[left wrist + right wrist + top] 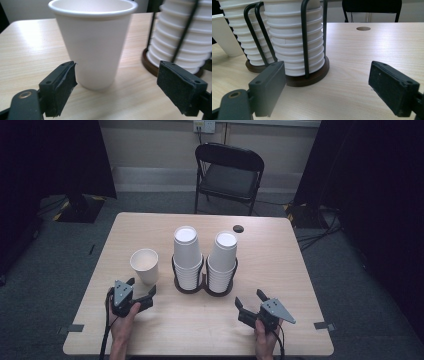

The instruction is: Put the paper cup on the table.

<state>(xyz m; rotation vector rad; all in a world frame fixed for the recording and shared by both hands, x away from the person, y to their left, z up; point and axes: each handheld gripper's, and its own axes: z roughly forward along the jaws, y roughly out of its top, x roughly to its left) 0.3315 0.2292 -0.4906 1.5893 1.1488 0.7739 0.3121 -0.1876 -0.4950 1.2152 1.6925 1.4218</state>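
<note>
The single white paper cup point(145, 265) stood upright and mouth-up on the pale wood-grain table point(280, 265), just left of the dark two-ring wire cup holder point(204, 280) that carried two stacks of inverted white paper cups point(205, 255). The left gripper point(142, 295) lay close in front of that cup with its black jaws parted around empty air; in the left gripper view the cup point(93, 42) sat off-centre, its wall just beside the left pad point(58, 91) and well apart from the right pad point(181, 88), and whether the left pad grazed it could not be told. That lopsided line-up looked like the main hazard: if the jaws shut from there, the near pad would likely reach the light, empty cup first and shove or tip it instead of clamping it. A nudge rightward could knock it against the holder's brown base point(150, 66). Squeezing hard so low on the thin wall might also buckle the paper. The right gripper point(252, 300) rested in front of the holder, to its right, jaws spread and holding nothing, facing the right-hand stack point(294, 42); a forward drift there could bump the holder's base.
</note>
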